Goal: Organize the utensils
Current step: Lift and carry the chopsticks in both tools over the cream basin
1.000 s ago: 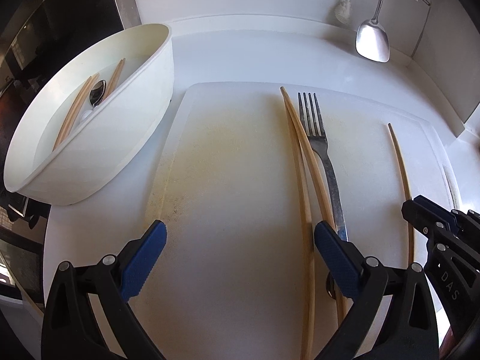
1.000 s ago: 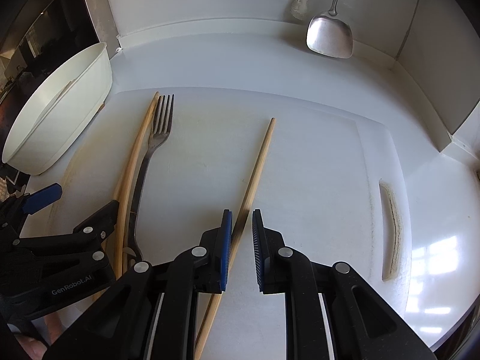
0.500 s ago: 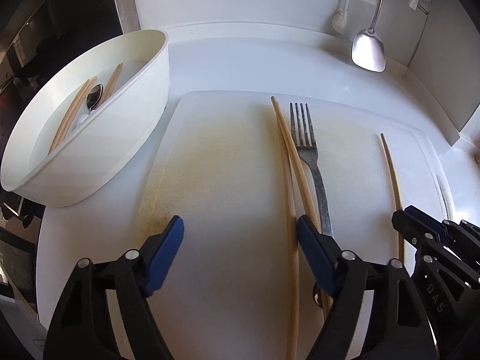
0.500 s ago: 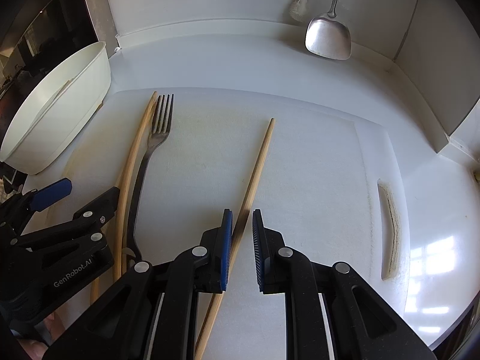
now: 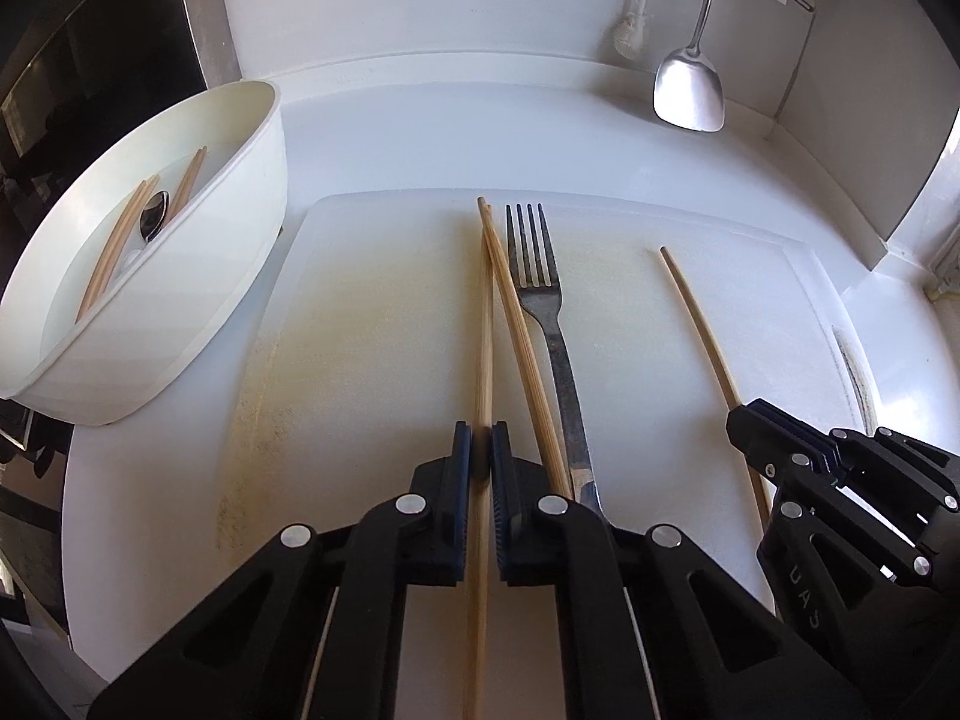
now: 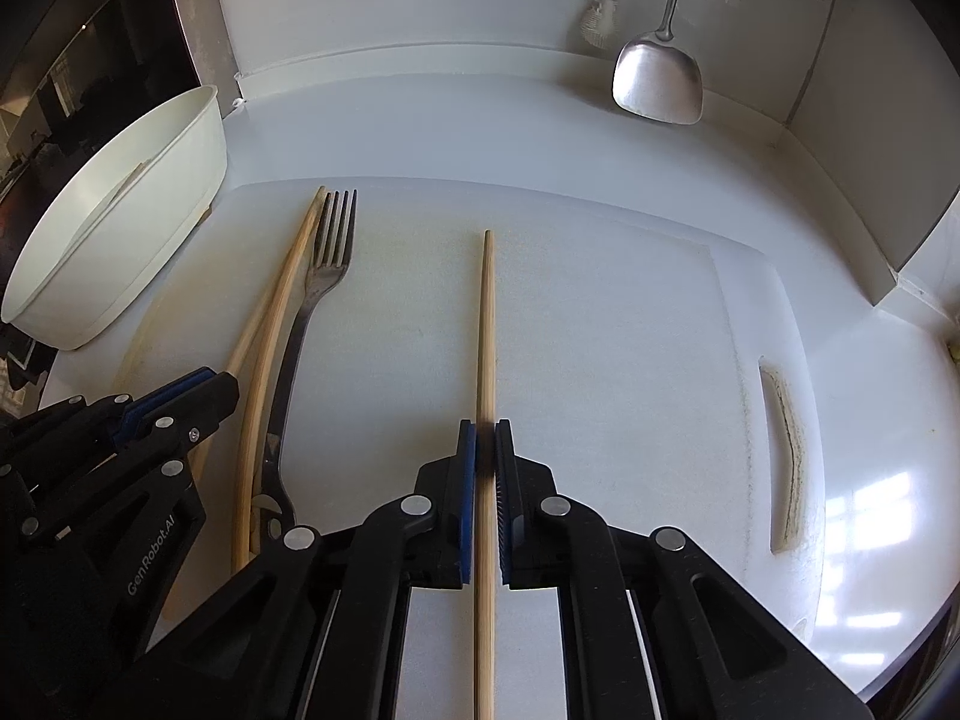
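Two wooden chopsticks and a metal fork (image 5: 549,312) lie on the white cutting board (image 5: 372,324). My left gripper (image 5: 482,438) is shut on the left chopstick (image 5: 485,312); the second chopstick (image 5: 522,336) lies beside it against the fork. My right gripper (image 6: 485,435) is shut on a lone chopstick (image 6: 486,324) further right on the board; this chopstick (image 5: 696,312) and the right gripper (image 5: 780,438) also show in the left wrist view. The left gripper (image 6: 198,387) shows in the right wrist view beside the fork (image 6: 312,300).
A white oval bowl (image 5: 198,276) at the left holds chopsticks and a spoon (image 5: 153,213). A metal spatula (image 5: 689,90) hangs on the back wall. The board has a handle slot (image 6: 783,450) at its right end. A dark appliance stands at far left.
My left gripper has shifted right and closed from wide open onto the left chopstick. My right gripper has tightened on the lone chopstick, which now lies straight between its fingers.
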Motion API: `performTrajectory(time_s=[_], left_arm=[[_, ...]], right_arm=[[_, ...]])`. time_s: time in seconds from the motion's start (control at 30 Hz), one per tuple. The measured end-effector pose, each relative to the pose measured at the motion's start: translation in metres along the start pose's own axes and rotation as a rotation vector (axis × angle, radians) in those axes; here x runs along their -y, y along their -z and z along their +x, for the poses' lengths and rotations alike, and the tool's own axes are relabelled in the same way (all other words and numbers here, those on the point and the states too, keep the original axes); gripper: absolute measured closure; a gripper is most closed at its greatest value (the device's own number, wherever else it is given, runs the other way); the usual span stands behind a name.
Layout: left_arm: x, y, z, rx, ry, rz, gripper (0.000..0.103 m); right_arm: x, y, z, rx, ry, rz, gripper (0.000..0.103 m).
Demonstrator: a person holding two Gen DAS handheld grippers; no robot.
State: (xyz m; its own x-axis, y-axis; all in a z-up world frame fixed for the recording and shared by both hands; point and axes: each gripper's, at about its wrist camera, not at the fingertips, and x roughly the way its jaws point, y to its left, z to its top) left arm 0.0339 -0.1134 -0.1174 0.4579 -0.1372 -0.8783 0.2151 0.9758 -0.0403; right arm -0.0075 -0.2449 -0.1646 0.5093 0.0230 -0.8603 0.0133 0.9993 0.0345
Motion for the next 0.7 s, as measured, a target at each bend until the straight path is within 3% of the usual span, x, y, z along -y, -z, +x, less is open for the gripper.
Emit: performTrajectory(time_s=[0.43, 0.7], left_arm=[[-0.022, -0.006, -0.020, 0.026, 0.037, -0.058, 0.096], [-0.058, -0.017, -0.042, 0.076, -0.039, -0.111, 0.096]], right_arm=[[0.006, -0.002, -0.016, 0.043, -0.056, 0.040, 0.097], [0.003, -0.009, -0.033, 0.078, -0.069, 0.030, 0.097]])
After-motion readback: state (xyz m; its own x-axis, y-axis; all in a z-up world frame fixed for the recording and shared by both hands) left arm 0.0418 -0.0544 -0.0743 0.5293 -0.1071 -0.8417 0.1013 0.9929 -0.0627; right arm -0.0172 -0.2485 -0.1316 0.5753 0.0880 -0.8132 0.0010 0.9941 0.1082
